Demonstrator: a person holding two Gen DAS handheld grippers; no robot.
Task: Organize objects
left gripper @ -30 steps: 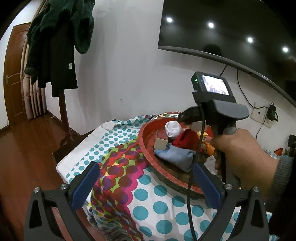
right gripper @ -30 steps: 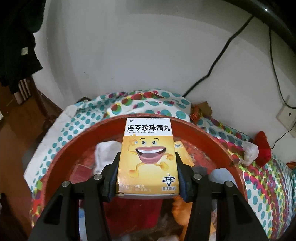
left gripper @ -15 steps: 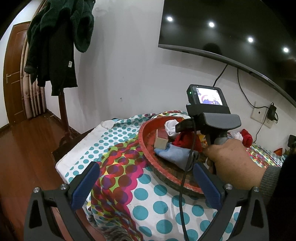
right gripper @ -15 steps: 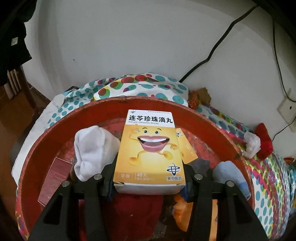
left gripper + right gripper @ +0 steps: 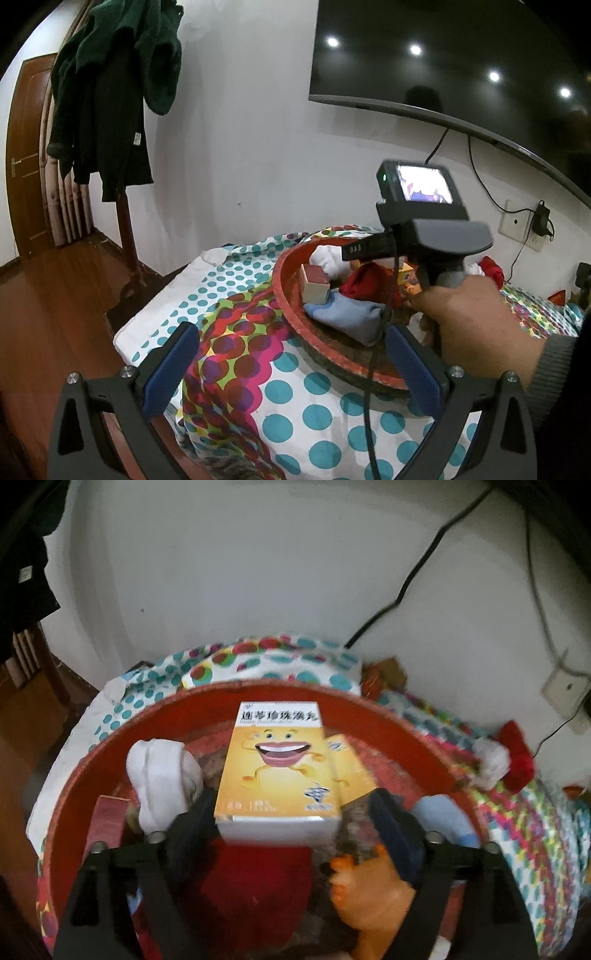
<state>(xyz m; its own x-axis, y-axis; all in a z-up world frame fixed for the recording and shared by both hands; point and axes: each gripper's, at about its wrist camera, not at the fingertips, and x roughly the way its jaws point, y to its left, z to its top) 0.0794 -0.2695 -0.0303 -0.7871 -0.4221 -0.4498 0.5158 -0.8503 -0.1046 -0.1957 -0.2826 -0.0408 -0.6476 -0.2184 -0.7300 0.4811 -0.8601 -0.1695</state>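
Covering table, dotted cloth [image 5: 314, 406] beneath red basin [image 5: 291, 314].

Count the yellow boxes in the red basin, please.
2. One box lies between the right gripper's fingers; the other is tucked behind its right edge, mostly covered. More may hide under the clothes.

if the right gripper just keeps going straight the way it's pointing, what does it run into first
Most likely the yellow medicine box. It lies in the red basin directly ahead of the open right gripper, its near end between the fingertips. Beyond it is the basin's far wall. Depth is hard to judge in this blurred view.
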